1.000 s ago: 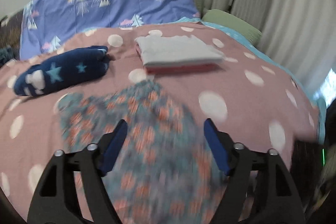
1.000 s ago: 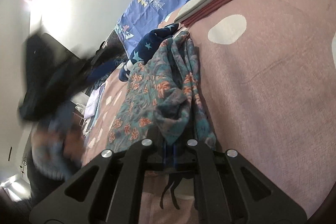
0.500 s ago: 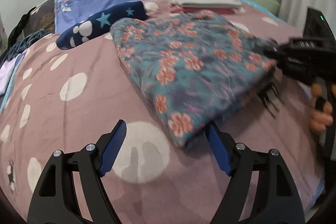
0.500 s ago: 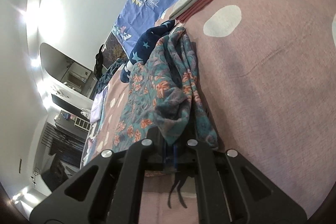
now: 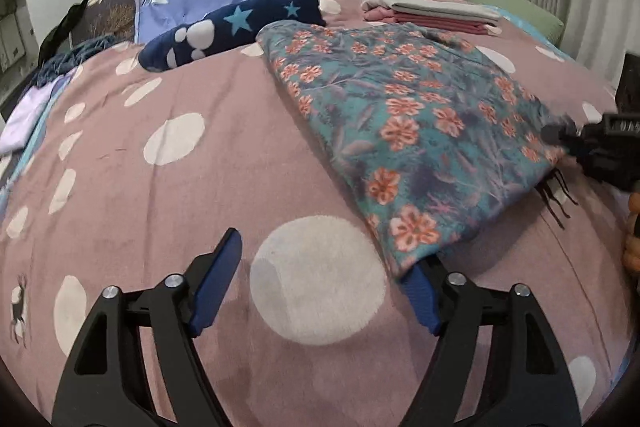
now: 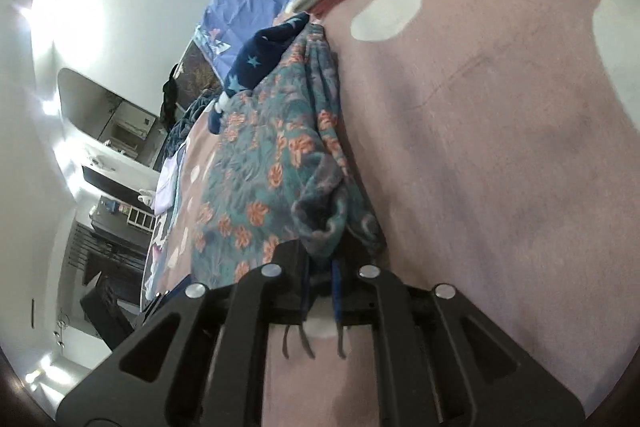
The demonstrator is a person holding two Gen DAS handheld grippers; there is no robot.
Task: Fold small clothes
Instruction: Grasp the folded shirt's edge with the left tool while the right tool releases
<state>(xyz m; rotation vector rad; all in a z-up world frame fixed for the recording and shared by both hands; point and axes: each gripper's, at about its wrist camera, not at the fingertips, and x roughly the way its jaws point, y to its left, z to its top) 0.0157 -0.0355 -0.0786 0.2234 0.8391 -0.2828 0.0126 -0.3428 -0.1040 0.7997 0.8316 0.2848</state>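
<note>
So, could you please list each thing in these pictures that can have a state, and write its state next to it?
Left tool: open, low over the bedspread, the floral cloth's near corner at one pad.
Right tool: shut on the floral cloth's edge.
Floral cloth: folded over, lying flat on the bedspread.
Navy star garment: rolled up, lying beyond the cloth.
Grey and pink stack: folded, lying flat.

Right gripper (image 6: 320, 267) fingers (image 6: 337, 287) pinch the floral cloth (image 6: 276, 163) corner.
</note>
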